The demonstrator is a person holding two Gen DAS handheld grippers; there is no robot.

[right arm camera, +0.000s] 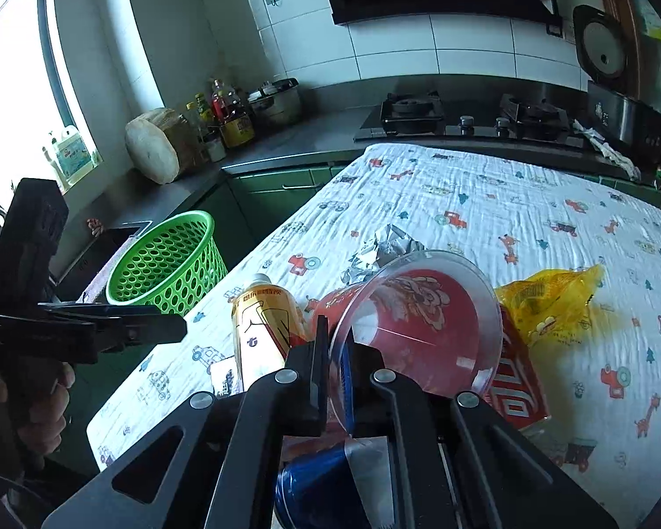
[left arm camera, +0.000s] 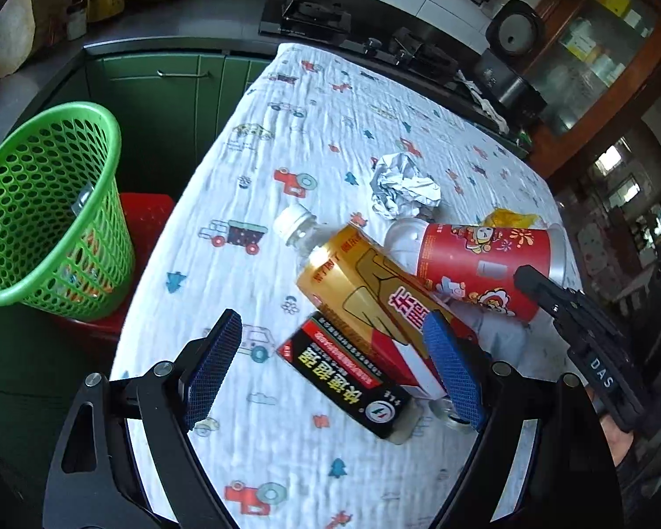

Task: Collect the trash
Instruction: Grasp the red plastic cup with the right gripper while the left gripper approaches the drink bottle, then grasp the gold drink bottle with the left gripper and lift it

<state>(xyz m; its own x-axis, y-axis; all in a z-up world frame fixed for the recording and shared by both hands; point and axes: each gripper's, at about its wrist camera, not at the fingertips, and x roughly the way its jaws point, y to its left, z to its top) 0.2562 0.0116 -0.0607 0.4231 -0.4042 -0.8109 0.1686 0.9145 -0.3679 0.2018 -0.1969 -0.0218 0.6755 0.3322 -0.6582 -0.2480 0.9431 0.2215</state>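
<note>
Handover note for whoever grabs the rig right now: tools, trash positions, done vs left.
Right tool: shut on the rim of the clear plastic cup with the red printed sleeve, which lies on its side on the table.
Left tool: open, empty, over the black and red cardboard box.
On the vehicle-print tablecloth: gold labelled bottle with a white cap, crumpled silver foil, yellow plastic wrapper.
Green perforated plastic basket stands beside the table and holds some items.
Left: bin the cup, then the rest.
</note>
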